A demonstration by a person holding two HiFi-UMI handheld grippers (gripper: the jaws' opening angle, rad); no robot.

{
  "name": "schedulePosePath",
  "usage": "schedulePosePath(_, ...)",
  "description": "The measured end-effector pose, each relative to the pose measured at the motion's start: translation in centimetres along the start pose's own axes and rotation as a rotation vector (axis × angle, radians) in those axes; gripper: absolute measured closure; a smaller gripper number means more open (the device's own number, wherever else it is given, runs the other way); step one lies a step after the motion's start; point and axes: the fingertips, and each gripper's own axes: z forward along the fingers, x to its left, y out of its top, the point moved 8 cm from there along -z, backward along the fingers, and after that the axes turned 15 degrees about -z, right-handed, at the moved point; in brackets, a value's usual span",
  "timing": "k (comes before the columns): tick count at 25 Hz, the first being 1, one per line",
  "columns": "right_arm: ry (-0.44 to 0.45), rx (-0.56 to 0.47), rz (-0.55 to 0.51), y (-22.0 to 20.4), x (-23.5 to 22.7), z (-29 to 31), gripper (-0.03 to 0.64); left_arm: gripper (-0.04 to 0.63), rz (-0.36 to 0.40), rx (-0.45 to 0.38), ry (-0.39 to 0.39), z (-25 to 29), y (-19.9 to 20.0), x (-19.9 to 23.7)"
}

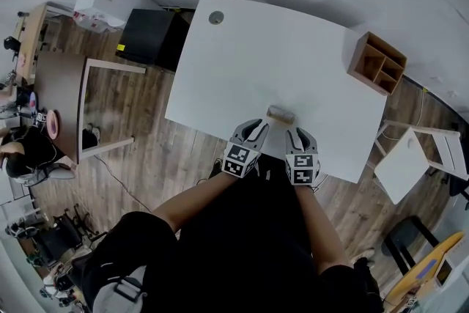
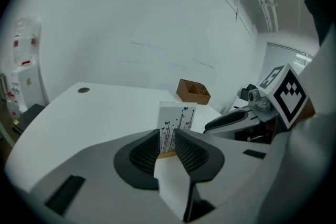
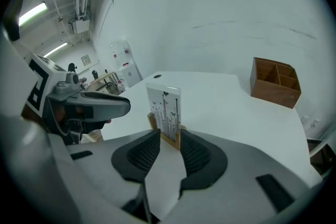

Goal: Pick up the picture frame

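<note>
The picture frame (image 1: 279,114), a white card printed with black stems and butterflies in a wooden base, stands upright near the front edge of the white table (image 1: 256,55). My left gripper (image 1: 258,127) sits just short of its left end and my right gripper (image 1: 297,134) just short of its right end. In the left gripper view the frame (image 2: 177,120) rises right beyond the left gripper (image 2: 167,139), whose jaws stand a narrow gap apart. The right gripper view shows the same: the frame (image 3: 164,110) just past the narrowly parted right gripper (image 3: 170,139). Neither holds it.
A wooden compartment box (image 1: 377,62) sits at the table's far right corner, and a round cable port (image 1: 215,17) at the far left. Off the table, a black cabinet (image 1: 146,37) stands to the left and a white stool (image 1: 407,165) to the right.
</note>
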Motion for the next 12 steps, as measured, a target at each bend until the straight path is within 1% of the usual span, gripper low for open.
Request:
schedulePosePath(4, 0.013, 0.027, 0.004, -0.8, -0.4, 2.0, 0.502, 0.495, 0.085, 0.043, -0.008, 2.3, -1.0, 2.1)
schedulePosePath(9, 0.007, 0.035, 0.003, -1.2, -0.8, 3.7, 0.499, 0.486, 0.107, 0.075, -0.013, 4.4, -1.1, 3.6)
schedulePosePath(12, 0.005, 0.031, 0.007, -1.1, -0.7, 4.3, 0.499, 0.486, 0.117, 0.096, -0.046, 4.9, -1.3, 3.2)
